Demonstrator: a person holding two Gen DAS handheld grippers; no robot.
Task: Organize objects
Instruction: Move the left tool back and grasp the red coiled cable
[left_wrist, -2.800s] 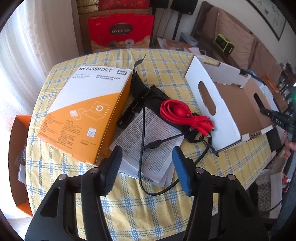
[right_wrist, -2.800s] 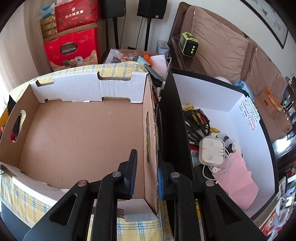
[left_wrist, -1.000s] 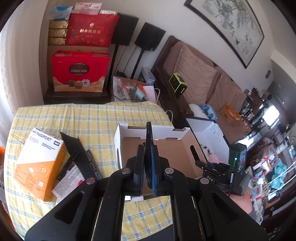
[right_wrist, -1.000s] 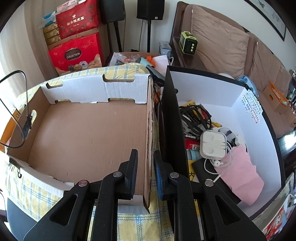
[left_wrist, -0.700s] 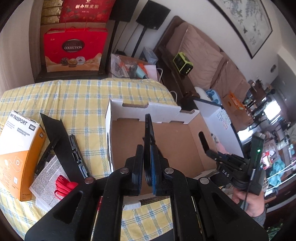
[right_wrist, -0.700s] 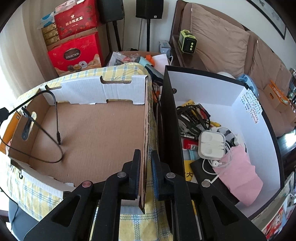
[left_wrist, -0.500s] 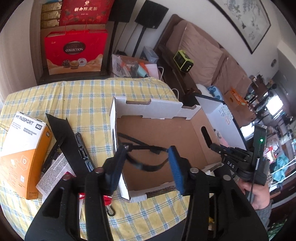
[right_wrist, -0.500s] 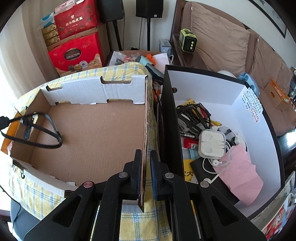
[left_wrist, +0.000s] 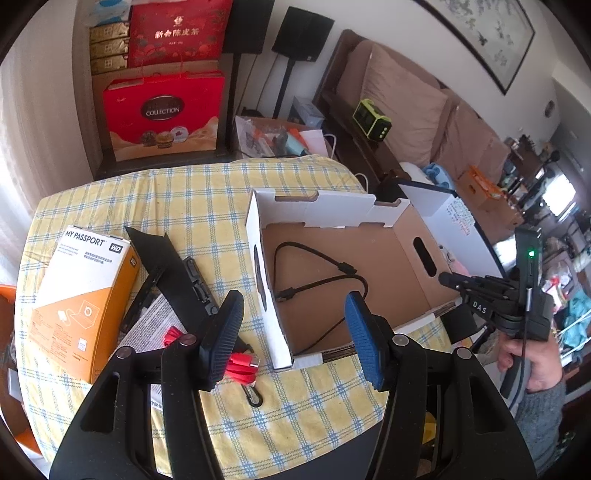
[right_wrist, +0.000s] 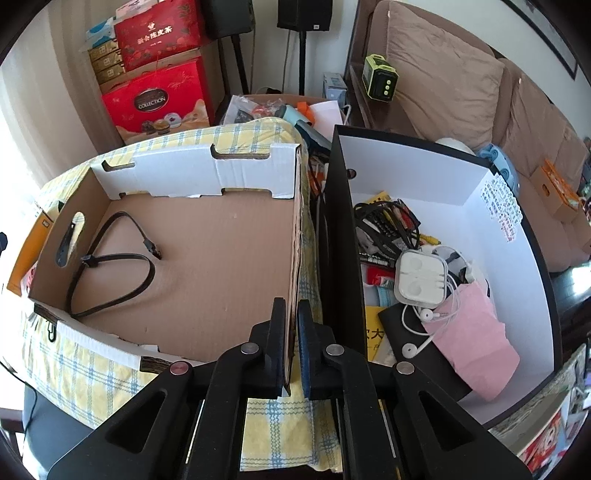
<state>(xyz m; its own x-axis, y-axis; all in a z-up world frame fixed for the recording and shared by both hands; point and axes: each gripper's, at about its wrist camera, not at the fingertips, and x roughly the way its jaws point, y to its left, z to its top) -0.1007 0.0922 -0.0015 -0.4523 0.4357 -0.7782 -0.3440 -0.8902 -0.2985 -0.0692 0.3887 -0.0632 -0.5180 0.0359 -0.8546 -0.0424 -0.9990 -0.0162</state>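
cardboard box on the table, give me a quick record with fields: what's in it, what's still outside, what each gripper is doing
box: cardboard box, open top, on the checked tablecloth
inside: black cable lying on the floor of the box
outside: red cable, orange hard drive box, papers
left gripper: open, nothing between the pads
right gripper: shut on the box's side wall

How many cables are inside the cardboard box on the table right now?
1. A single black cable lies looped on the floor of the cardboard box, toward its left side. The red cable is still outside on the tablecloth. Nothing else shows inside.
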